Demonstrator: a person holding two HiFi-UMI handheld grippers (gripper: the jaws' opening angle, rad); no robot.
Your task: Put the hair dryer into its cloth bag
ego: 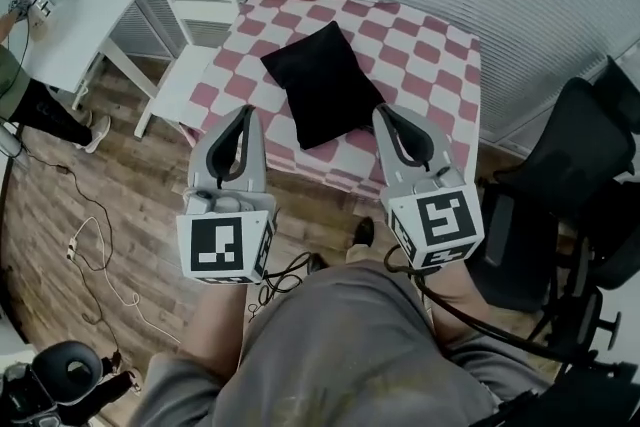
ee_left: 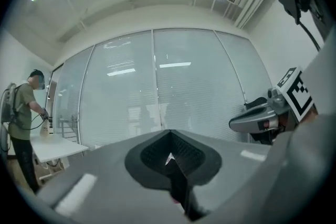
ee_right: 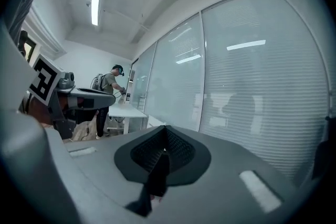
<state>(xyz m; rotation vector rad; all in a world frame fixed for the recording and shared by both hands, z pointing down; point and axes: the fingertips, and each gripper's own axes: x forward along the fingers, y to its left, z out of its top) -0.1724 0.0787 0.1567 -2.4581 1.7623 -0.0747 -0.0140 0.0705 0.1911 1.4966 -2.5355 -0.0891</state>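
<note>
Seen from the head camera looking steeply down, a person stands in front of a small counter (ego: 430,65) covered with a pink-and-white checked cloth. A black cloth bag (ego: 322,83) lies near the middle of this counter, plump like a pillow and turned at an angle. Whether the hair dryer is inside it cannot be told.

The left gripper (ego: 243,112) and the right gripper (ego: 385,112) are held side by side close to the person's body, above the wooden floor (ego: 100,175). Each points toward the counter's near edge, with the bag's near end between their tips. Neither touches the bag.

In the left gripper view, the left gripper's (ee_left: 169,136) jaws are pressed together with nothing between them. The right gripper (ee_left: 257,122) shows at the right, in front of a glass wall with blinds (ee_left: 157,86). In the right gripper view, the right gripper's (ee_right: 164,139) jaws are likewise closed tip to tip and hold nothing. The left gripper (ee_right: 79,96) shows at the left.

A white chair (ego: 200,25) stands against the counter's left side. Further left is a white counter (ego: 80,30), with another person (ego: 30,100) standing at it. A black office chair (ego: 580,165) is at the right. A white cable (ego: 95,245) trails across the floor.
</note>
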